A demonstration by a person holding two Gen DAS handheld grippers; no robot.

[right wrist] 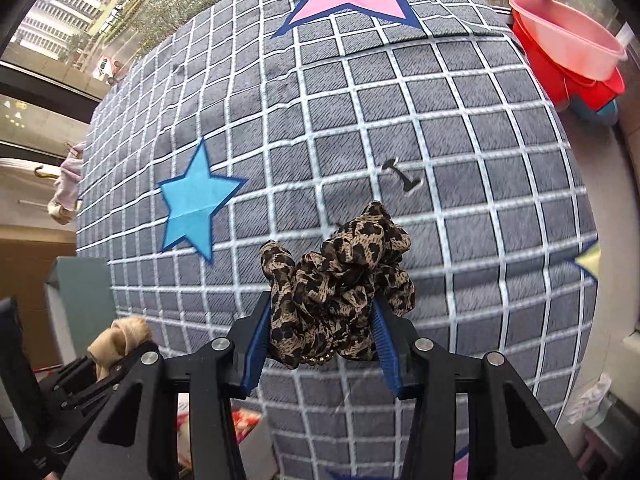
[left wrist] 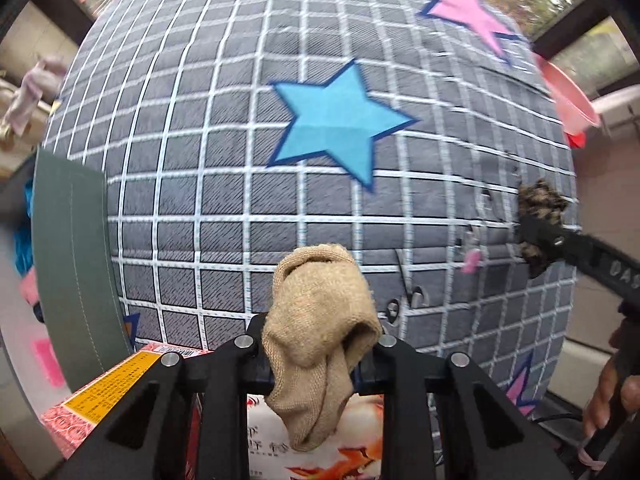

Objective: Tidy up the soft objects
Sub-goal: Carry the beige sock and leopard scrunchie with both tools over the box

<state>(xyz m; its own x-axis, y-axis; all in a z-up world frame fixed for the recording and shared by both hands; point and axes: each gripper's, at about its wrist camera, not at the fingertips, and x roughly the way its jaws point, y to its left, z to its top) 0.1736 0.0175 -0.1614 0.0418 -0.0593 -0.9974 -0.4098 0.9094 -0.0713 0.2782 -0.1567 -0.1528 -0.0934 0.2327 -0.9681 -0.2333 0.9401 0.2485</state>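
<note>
Left wrist: left gripper (left wrist: 320, 360) clamped on a tan sock (left wrist: 320, 332) at bottom centre, hanging over the grid cloth (left wrist: 224, 184); right gripper (left wrist: 538, 236) at right edge grips a leopard scrunchie (left wrist: 542, 200). Right wrist: right gripper (right wrist: 322, 340) pinches the scrunchie (right wrist: 340, 280) at centre; sock (right wrist: 120, 336) lower left; pink basin (right wrist: 568, 36) upper right.

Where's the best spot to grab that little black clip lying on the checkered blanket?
Probably across its thin middle bar, coming straight down from above. The black clip lies flat and alone on the checkered blanket, with wider ends and a narrow centre that fingers could close around. Both grippers are full now, though.
</note>
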